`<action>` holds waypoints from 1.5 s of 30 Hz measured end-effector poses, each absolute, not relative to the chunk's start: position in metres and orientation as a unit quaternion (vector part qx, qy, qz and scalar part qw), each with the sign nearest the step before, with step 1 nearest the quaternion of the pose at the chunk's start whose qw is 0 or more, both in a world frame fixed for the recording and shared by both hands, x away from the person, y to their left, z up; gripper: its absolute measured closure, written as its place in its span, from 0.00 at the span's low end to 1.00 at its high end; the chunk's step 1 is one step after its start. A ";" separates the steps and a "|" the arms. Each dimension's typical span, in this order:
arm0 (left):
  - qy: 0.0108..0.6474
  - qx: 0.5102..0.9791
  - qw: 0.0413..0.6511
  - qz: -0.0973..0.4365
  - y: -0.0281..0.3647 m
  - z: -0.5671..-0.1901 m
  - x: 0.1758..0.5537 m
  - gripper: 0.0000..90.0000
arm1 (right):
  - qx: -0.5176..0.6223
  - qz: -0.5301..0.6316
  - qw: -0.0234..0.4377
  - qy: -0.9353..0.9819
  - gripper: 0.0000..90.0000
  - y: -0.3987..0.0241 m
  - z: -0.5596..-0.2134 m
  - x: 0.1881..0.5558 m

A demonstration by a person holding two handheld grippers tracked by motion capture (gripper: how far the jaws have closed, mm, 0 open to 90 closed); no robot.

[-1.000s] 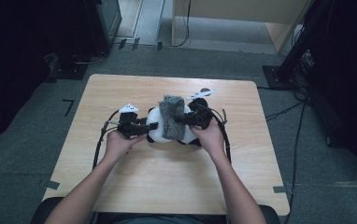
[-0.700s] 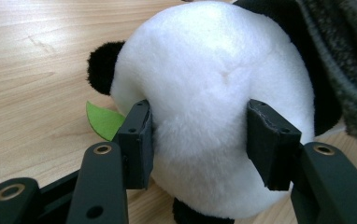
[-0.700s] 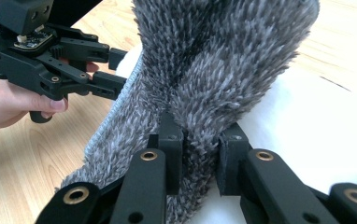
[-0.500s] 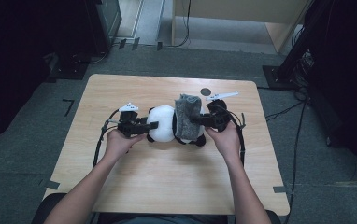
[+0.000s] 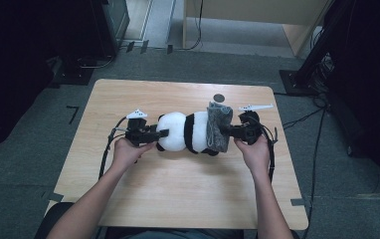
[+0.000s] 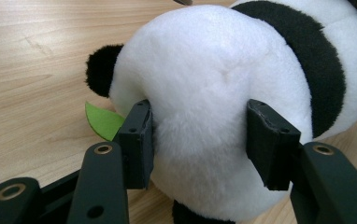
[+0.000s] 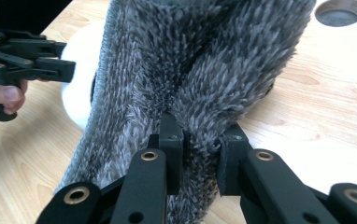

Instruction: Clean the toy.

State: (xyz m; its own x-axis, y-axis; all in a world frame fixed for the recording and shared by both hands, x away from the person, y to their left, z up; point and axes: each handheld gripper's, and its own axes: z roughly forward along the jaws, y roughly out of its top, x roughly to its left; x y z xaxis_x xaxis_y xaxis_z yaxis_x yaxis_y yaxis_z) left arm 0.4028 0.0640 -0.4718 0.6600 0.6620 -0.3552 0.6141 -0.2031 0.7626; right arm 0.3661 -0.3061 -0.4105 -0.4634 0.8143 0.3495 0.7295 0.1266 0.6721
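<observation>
A black-and-white panda plush (image 5: 178, 130) lies on its side at the middle of the wooden table (image 5: 178, 189). My left gripper (image 5: 158, 133) is shut on its white round end (image 6: 200, 93), and both pads (image 6: 137, 140) dent the fur. A grey fuzzy cloth (image 5: 218, 127) drapes over the plush's right end. My right gripper (image 5: 228, 132) is shut on a fold of that cloth (image 7: 200, 70), pinched between its fingertips (image 7: 172, 140). In the right gripper view the other hand and its gripper (image 7: 22, 56) sit at the far left, beside a patch of white fur.
A round hole (image 5: 219, 97) is cut in the tabletop just behind the cloth. A green felt leaf (image 6: 103, 120) pokes out beside the plush. Dark racks stand around the table, and cables (image 5: 297, 119) run across the floor to the right.
My right gripper has moved right with the grey cloth, sliding it along the plush and uncovering the white end and a black band. The left gripper has stayed put.
</observation>
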 end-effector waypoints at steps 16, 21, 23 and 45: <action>0.421 0.771 0.478 0.016 0.065 -0.470 0.403 0.56 | 0.473 0.454 0.067 0.752 0.88 -0.303 -0.400 0.356; 0.423 0.769 0.479 0.014 0.065 -0.468 0.402 0.60 | 0.423 0.476 0.070 0.768 0.88 -0.274 -0.375 0.342; 0.424 0.769 0.479 0.015 0.064 -0.468 0.402 0.60 | 0.406 0.479 0.066 0.775 0.88 -0.259 -0.371 0.339; 0.421 0.779 0.464 0.029 0.063 -0.468 0.400 0.59 | 0.357 0.400 0.064 0.841 0.86 -0.156 -0.449 0.350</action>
